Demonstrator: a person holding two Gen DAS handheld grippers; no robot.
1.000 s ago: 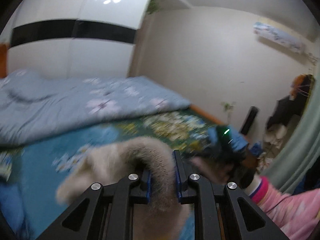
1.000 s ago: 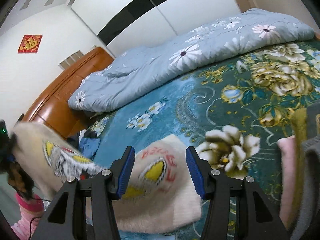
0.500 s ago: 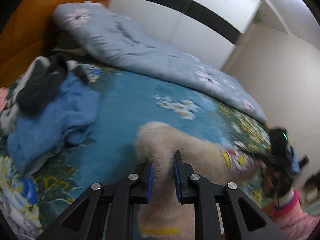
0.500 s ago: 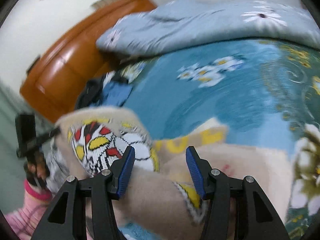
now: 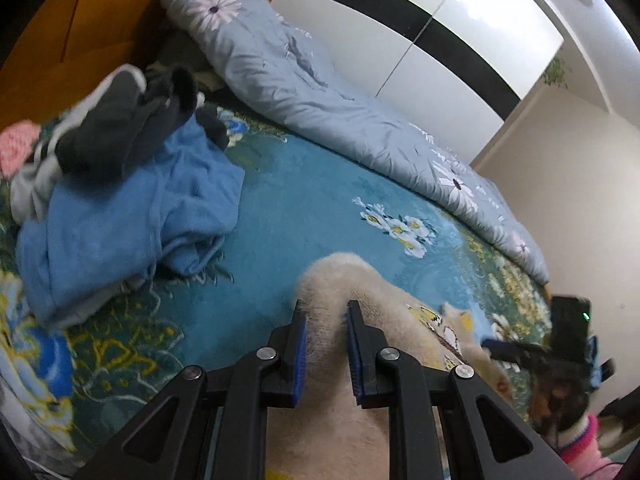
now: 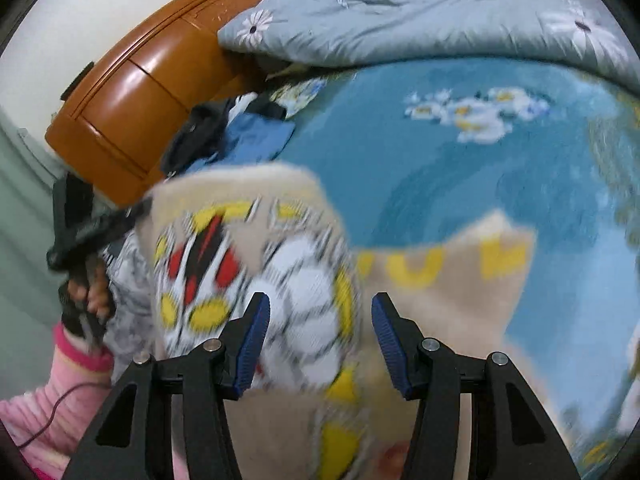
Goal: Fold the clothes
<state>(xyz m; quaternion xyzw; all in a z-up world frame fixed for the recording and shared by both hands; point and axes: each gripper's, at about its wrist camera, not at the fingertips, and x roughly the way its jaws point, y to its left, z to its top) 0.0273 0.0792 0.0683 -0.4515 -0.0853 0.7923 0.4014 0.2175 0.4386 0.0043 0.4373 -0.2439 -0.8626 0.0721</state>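
A cream fleece sweater (image 5: 344, 280) with a yellow, red and white print (image 6: 280, 280) lies partly lifted over the blue floral bedspread (image 5: 300, 216). My left gripper (image 5: 325, 312) is shut on a bunched fold of the sweater and holds it up. My right gripper (image 6: 318, 308) is open, its jaws spread wide just above the printed front of the sweater (image 6: 440, 280). The left gripper also shows at the left of the right wrist view (image 6: 80, 232), and the right gripper at the right of the left wrist view (image 5: 560, 344).
A pile of blue and dark clothes (image 5: 120, 208) lies at the left by the wooden headboard (image 6: 132, 92). A grey-blue flowered quilt (image 5: 320, 92) runs along the far side of the bed. A white wardrobe (image 5: 460, 40) stands behind.
The left gripper has carried its fold of the sweater toward the headboard side, spreading the garment. The right gripper has stayed open and dropped closer over the printed front.
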